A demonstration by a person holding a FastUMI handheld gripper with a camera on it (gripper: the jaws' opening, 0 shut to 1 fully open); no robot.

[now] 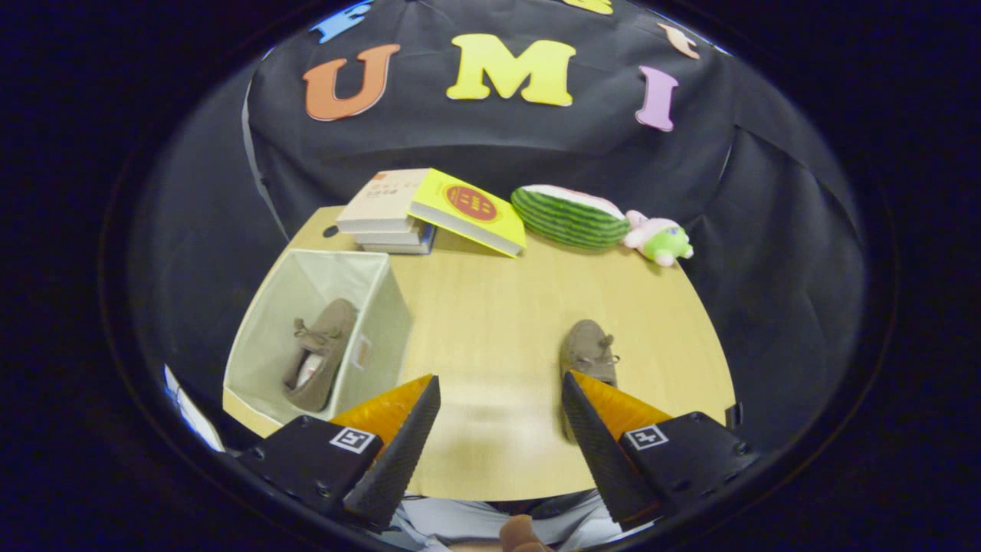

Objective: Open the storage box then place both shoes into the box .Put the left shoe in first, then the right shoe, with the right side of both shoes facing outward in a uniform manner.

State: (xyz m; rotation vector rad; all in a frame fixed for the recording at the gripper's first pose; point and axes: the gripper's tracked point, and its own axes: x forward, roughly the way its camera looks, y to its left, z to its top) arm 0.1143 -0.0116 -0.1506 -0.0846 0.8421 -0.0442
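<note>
Shoe on table (588, 351): brown moccasin, long axis running away from the gripper, bow end toward the far side; lies just ahead of the right finger, partly hidden by it. Second shoe (318, 353): inside the open storage box (383, 322), left of the fingers. Table (490, 307): light wood; books (429, 211), watermelon toy (569, 216), plush toy (661, 238) along the far edge. Gripper (501, 383): jaws wide apart, holding nothing.
</note>
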